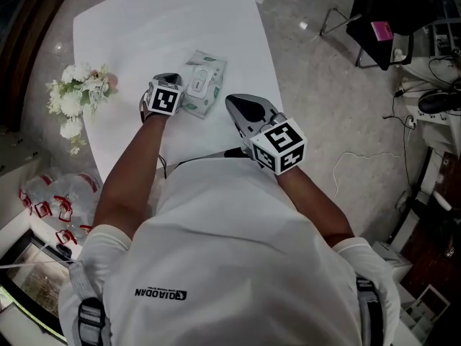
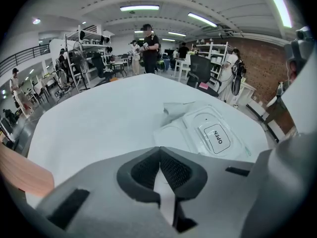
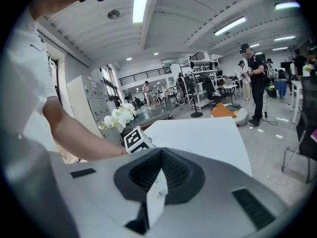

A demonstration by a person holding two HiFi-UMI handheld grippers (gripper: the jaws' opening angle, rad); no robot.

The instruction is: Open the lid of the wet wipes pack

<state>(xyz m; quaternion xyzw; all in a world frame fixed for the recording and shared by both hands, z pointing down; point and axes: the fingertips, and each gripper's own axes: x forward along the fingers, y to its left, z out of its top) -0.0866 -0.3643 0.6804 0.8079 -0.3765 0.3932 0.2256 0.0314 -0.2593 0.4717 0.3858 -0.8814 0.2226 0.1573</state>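
1. The wet wipes pack point(image 1: 203, 83) lies flat on the white tabletop point(image 1: 144, 27), to the right of the flowers point(image 1: 75, 92). Its lid point(image 2: 216, 137) faces up and is still down, with the OPEN label showing.
2. We judge the task to be at the approach step, since nothing has yet lifted the lid.
3. The left claw point(image 1: 168, 76) has its jaws pressed together and holds nothing. In the left gripper view only bare tabletop shows ahead of the tips.
4. The pack sits just beside this claw, on its right. In the left gripper view point(image 2: 159, 150) it is ahead and off to the right of the jaws, not between them. We cannot tell whether the claw touches the pack's edge.
5. The right claw point(image 1: 232, 101) also has its jaws together and is empty. In the head view it hovers near the pack's near right corner, apart from it. Its own view point(image 3: 161, 152) shows no pack, only the tabletop and the other claw's marker cube.
6. Next, we think, one claw must steady the pack. The other must get a tip under the lid's free lip and swing it up. A closed tip may pry it, but a pinch would need the jaws parted first.
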